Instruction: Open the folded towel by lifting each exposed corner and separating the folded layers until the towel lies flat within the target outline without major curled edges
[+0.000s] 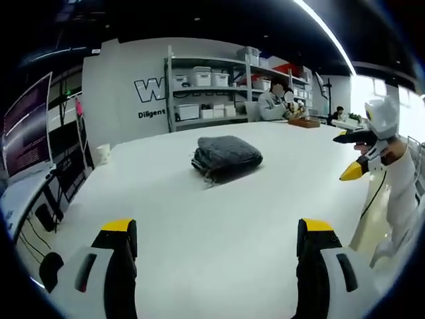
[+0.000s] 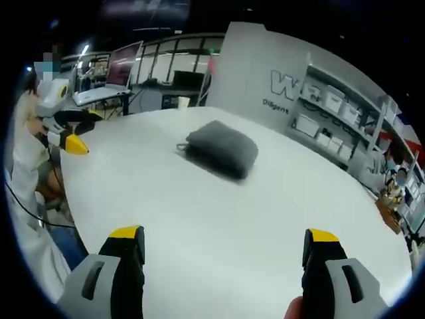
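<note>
Now | towel point(image 1: 226, 155) folded mid-table point(image 1: 199, 226) | both tools point(image 1: 218, 239) point(image 2: 224, 247) agape, apart.

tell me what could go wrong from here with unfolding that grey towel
1. The folded towel is a thick bundle, so a pinch at a corner might catch several layers at once and lift the whole stack rather than one layer.
2. It lies on a smooth white table with nothing pinning it, so pulling may drag it instead of opening it.
3. The left gripper and the right gripper are both open and away from it, approaching from different sides; they could tug against each other.
</note>
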